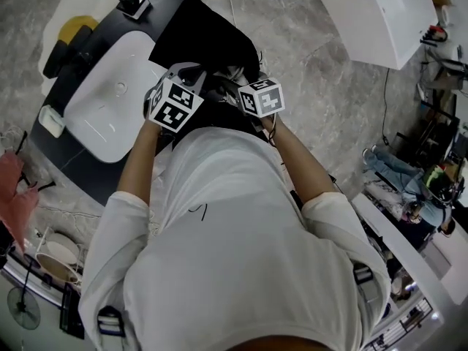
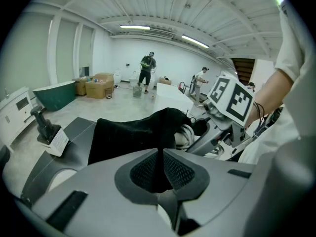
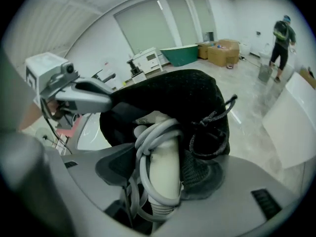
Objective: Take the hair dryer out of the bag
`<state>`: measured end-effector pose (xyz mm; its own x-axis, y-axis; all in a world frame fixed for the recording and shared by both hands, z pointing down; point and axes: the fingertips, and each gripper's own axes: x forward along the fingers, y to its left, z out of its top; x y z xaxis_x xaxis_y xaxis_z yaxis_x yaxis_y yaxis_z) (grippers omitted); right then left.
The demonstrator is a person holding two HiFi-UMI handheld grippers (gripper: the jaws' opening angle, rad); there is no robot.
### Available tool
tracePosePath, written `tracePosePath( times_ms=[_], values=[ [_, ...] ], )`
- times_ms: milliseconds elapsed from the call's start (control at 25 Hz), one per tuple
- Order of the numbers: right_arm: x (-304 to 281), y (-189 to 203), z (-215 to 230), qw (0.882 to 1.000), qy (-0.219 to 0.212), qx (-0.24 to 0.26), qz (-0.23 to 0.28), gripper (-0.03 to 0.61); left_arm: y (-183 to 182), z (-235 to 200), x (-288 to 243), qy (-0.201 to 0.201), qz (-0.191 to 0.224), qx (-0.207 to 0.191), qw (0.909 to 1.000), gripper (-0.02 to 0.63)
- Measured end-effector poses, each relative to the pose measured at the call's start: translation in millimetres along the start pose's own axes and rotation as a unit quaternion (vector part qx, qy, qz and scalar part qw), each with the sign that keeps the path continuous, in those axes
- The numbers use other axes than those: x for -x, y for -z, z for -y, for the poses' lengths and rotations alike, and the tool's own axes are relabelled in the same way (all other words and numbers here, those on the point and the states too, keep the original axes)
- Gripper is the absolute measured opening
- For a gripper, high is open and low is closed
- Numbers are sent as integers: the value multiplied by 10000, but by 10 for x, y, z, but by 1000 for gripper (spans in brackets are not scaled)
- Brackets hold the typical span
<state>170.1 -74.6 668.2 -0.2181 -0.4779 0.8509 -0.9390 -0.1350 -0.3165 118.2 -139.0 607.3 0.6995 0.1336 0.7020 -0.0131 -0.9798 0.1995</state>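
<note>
The black drawstring bag (image 1: pixel 208 39) lies on the dark counter, its mouth toward me. My left gripper (image 2: pixel 161 157) is shut on a fold of the bag's black cloth (image 2: pixel 133 132) at the mouth. My right gripper (image 3: pixel 160 164) is closed wide on the white hair dryer handle (image 3: pixel 165 169), which has a grey cord wound round it. The handle sticks out of the bag (image 3: pixel 182 98), and the rest of the dryer is hidden inside. In the head view only the two marker cubes (image 1: pixel 174 102) (image 1: pixel 261 97) show, side by side at the bag's near edge.
A white basin (image 1: pixel 113 97) is set in the dark counter (image 1: pixel 73 159) left of the bag, with a tap knob (image 1: pixel 134 2) behind it. A white tub (image 1: pixel 384 13) stands on the floor at the far right. People (image 2: pixel 146 73) stand far off in the room.
</note>
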Motion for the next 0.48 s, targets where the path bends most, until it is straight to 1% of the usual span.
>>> tracePosePath(
  times_ms=[80,160,240,280,320,360,440,480],
  values=[
    [47,20,-20,9985,23,525,-122,262,-21,-23,9,-158,13,163,9997,43],
    [82,38,-29,9949,75,988,-206,262,-9,-16,11,-273,-30,211,9994,43],
    [106,65,-24,9911,107,1307,-251,262,33,2,10,-390,-120,156,9990,43],
    [113,90,-20,9906,72,1340,-261,262,56,13,10,-449,-154,127,9988,43],
    [121,122,-16,9919,-9,1247,-258,262,75,22,12,-505,-171,117,9985,43],
    [134,153,-12,9944,-120,1018,-241,262,87,28,15,-560,-175,126,9982,43],
    [169,197,1,9988,-382,258,-140,262,82,30,30,-663,-155,169,9975,43],
    [189,208,6,9985,-512,-164,-60,262,64,34,42,-699,-131,187,9973,43]
  ],
)
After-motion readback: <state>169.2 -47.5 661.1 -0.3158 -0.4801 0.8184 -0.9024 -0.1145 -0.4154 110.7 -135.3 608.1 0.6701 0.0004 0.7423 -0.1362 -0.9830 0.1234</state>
